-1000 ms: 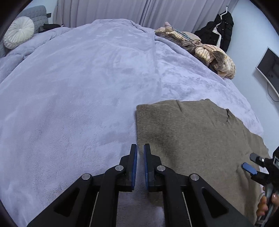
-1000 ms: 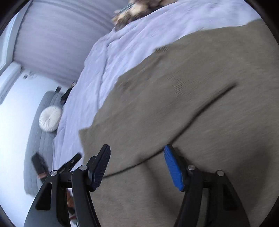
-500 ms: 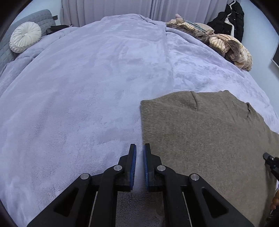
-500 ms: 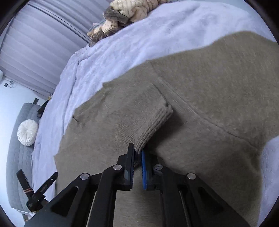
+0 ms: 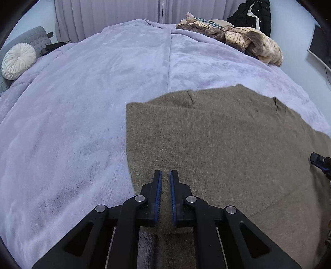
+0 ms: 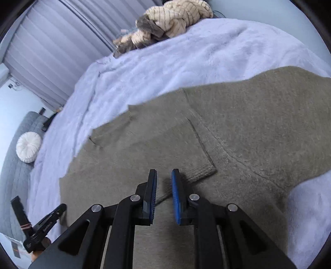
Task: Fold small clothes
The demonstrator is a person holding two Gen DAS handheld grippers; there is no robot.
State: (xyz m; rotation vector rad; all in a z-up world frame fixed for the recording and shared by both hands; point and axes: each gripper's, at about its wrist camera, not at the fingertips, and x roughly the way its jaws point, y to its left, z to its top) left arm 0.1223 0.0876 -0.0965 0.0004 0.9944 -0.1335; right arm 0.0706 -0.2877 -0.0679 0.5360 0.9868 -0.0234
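Observation:
An olive-brown knitted sweater lies flat on the lilac bed blanket. In the right wrist view its sleeve is folded across the body, with the ribbed cuff just ahead of the fingertips. My left gripper hovers over the sweater's near left part, jaws almost closed with a thin gap, holding nothing. My right gripper stands slightly open just short of the cuff, empty. The right gripper's tip also shows at the right edge of the left wrist view.
A pile of striped beige and brown clothes lies at the far right of the bed. A round white cushion rests on a grey sofa at the far left. A black coat hangs by the curtains.
My right gripper was shut on the sleeve cuff half a second ago; it has now opened slightly and the sleeve lies on the body. My left gripper has moved right, over the sweater.

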